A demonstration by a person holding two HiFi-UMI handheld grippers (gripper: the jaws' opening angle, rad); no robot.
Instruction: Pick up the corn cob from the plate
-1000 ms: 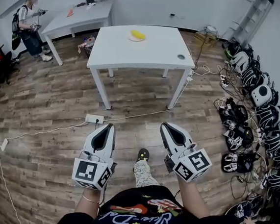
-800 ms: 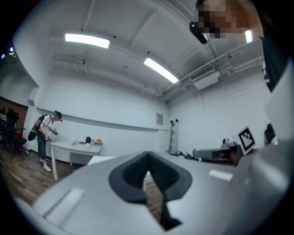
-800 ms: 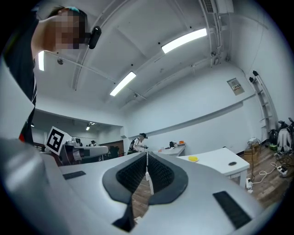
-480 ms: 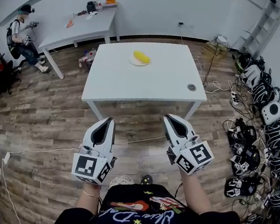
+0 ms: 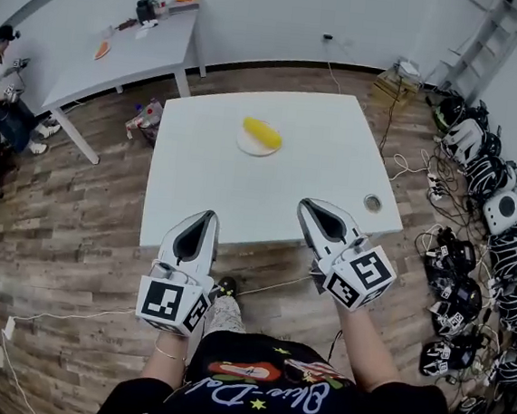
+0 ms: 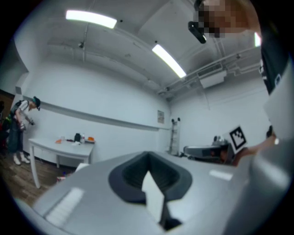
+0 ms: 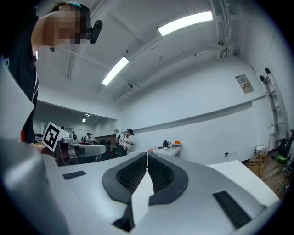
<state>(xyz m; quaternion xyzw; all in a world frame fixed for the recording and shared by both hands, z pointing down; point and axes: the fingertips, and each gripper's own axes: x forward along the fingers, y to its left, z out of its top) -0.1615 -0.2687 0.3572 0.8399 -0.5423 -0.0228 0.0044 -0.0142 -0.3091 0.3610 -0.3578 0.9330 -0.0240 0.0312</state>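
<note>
White table (image 5: 206,187) closer, corn cob (image 5: 262,134) nearer

On the table (image 5: 241,200), the corn cob (image 5: 262,135) lies on the plate (image 5: 246,146), a possible lid (image 5: 373,203) to their right.

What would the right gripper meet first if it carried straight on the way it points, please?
Probably the corn cob on the plate: the shut right gripper aims there across the white table, though it may pass above.

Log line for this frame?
left gripper shut, empty | right gripper shut, empty | both short of plate | corn cob on plate, mid-table, not yet picked
</note>
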